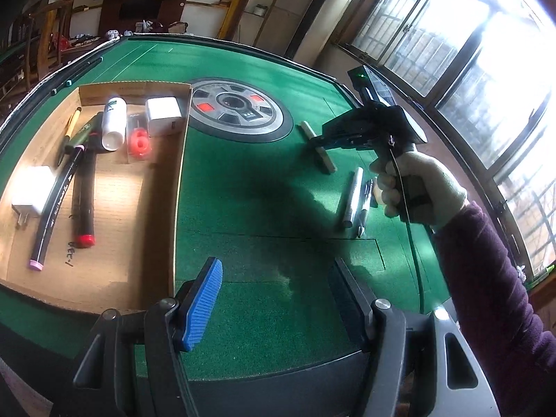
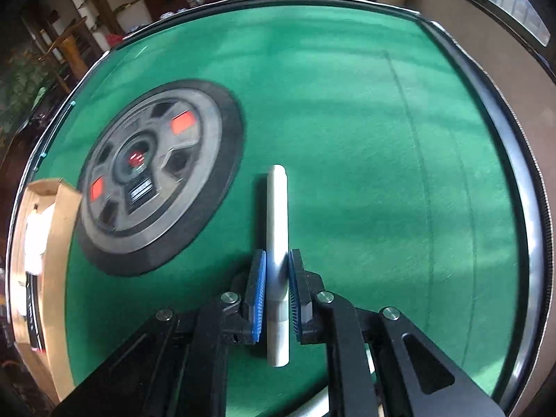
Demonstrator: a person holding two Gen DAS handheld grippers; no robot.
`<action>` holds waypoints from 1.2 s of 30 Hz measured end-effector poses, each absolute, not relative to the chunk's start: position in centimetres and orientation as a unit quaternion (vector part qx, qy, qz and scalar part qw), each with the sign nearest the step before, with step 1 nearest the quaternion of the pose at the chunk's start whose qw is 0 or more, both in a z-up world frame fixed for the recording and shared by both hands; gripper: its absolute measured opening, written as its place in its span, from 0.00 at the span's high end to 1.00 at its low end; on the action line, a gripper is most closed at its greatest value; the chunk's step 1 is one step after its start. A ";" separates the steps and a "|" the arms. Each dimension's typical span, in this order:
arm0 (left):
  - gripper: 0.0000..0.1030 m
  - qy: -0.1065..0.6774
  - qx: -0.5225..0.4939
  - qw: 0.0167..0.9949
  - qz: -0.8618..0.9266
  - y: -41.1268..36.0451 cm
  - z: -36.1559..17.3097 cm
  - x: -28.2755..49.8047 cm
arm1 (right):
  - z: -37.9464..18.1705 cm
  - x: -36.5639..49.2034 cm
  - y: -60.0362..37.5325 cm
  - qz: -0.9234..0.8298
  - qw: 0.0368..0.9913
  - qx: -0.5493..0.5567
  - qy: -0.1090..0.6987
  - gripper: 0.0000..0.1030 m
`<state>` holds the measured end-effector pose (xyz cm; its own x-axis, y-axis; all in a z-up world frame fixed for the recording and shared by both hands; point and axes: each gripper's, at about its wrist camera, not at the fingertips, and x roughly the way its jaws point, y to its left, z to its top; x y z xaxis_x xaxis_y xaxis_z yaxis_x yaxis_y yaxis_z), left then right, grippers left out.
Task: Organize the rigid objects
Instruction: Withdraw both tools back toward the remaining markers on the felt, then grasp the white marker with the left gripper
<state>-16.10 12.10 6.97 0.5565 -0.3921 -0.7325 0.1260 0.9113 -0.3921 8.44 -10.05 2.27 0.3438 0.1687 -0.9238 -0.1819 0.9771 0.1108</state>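
Blue pads of the right hand-held gripper (image 2: 277, 286) pinch a grey marker (image 2: 277, 243) lying on the green worktop (image 2: 347, 139), while the left hand-held gripper (image 1: 274, 307) hangs wide apart, holding nothing.

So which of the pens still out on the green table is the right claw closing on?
The pale grey marker, pinched between the right claw pads. The silver pen and clear pen lie untouched nearer the hand.

Green felt table (image 2: 347, 121), pale grey marker (image 2: 277, 215), ribbed blue pads (image 2: 260, 295), tan cardboard tray (image 1: 179, 180).
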 end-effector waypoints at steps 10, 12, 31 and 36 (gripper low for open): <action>0.36 0.458 -0.146 0.862 -0.160 11.2 6.5 -14.6 | 2.5 -4.8 -10.6 0.243 0.781 0.076 0.570 0.72; 0.36 0.462 -0.146 0.860 -0.161 10.5 6.4 -13.8 | 4.2 -6.2 -13.1 0.231 0.813 0.104 0.524 0.61; 0.39 0.478 -0.030 0.870 -0.115 0.1 1.8 -2.9 | 3.8 -5.6 -26.4 0.040 0.900 0.217 0.376 0.37; 0.87 0.471 -0.042 0.872 -0.127 1.6 1.7 -3.2 | 3.7 -4.6 -25.8 0.045 0.898 0.217 0.379 0.37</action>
<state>-3.18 1.58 1.71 0.5246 -0.2609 -0.8104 0.1821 0.9642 -0.1925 -4.62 -25.81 3.66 0.7082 0.2463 -0.6617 0.0831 0.9016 0.4246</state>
